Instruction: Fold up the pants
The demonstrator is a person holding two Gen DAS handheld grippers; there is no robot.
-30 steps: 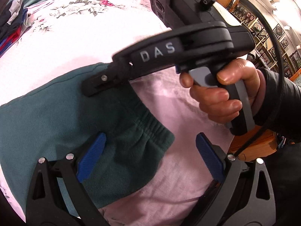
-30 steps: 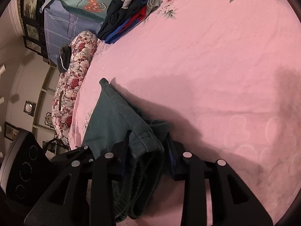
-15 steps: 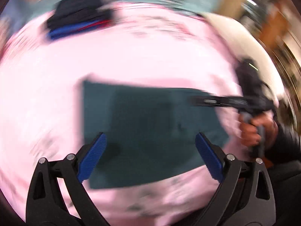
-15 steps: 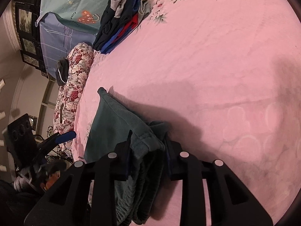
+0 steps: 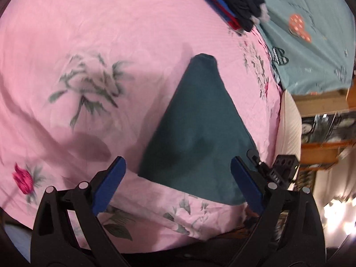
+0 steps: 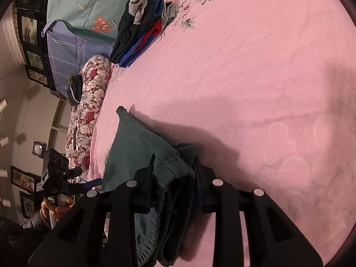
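The dark green pants [image 5: 195,133] lie folded on the pink bedspread [image 5: 89,33]. My left gripper [image 5: 178,182] is open and empty, hovering just before the near edge of the pants, blue pads [image 5: 109,184] wide apart. My right gripper [image 6: 175,173] is shut on the bunched waistband end of the pants [image 6: 171,191]; the rest of the pants [image 6: 131,142] stretches away on the bed. The right gripper also shows at the pants' right corner in the left wrist view [image 5: 276,171]. The left gripper shows at the far left in the right wrist view [image 6: 73,182].
A pile of dark, blue and red clothes [image 6: 142,29] lies at the far side of the bed, also in the left wrist view [image 5: 235,2]. A teal quilt [image 5: 311,33] and a floral pillow [image 6: 89,111] lie beyond. The bed edge [image 5: 287,133] runs beside the pants.
My left gripper has swung away from the waistband and around to the other end of the pants, staying open. My right gripper has kept its hold and barely moved.
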